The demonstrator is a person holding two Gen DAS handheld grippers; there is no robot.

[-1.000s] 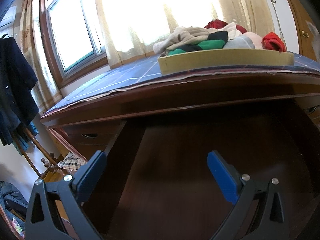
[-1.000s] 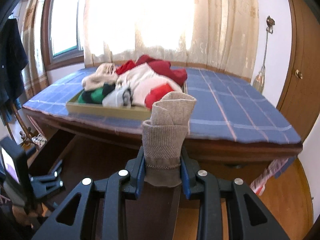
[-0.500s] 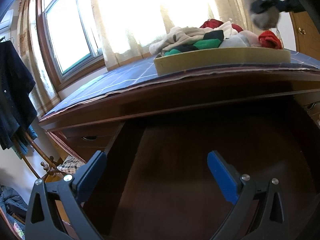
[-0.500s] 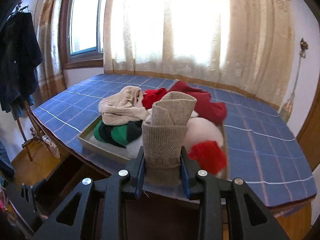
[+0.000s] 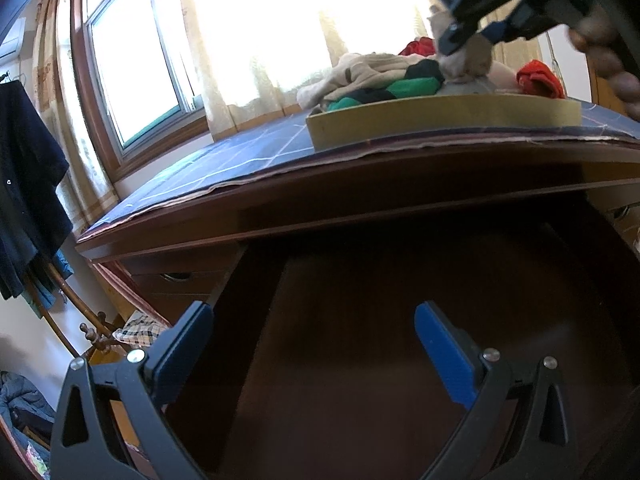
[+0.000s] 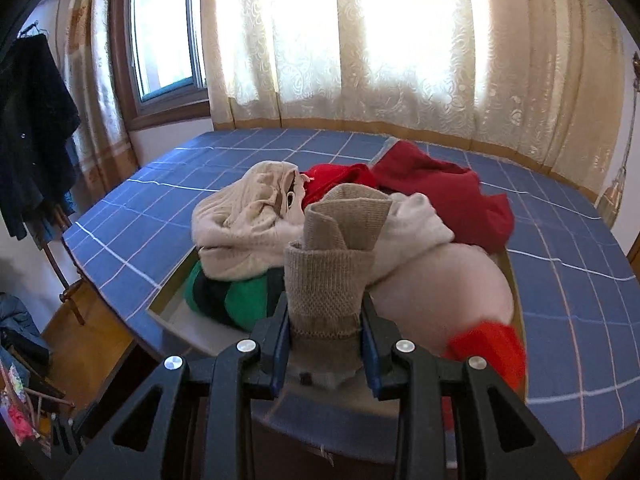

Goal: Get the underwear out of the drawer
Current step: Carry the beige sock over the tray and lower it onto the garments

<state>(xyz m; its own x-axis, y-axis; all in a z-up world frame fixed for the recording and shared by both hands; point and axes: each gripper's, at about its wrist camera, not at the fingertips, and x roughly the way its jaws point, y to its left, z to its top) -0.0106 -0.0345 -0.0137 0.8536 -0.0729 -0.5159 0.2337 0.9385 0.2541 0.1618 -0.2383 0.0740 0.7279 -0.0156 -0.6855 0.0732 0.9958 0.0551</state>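
Over the blue checked bench (image 6: pixel 248 160), the right tool (image 6: pixel 325 334) is pinching a soft, light beige roll (image 6: pixel 332 264) by its cuff, while the left tool (image 5: pixel 314 344) is hanging unclenched.

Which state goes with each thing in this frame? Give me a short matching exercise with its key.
Things:
1. left gripper
2. right gripper
3. drawer
4. tray

States:
A. pulled open, dark wooden bottom showing
B. on the blue checked cloth, piled with clothes
C. jaws wide apart, nothing between them
D. jaws closed on a beige knitted bundle

Pairs: 1-C, 2-D, 3-A, 4-B
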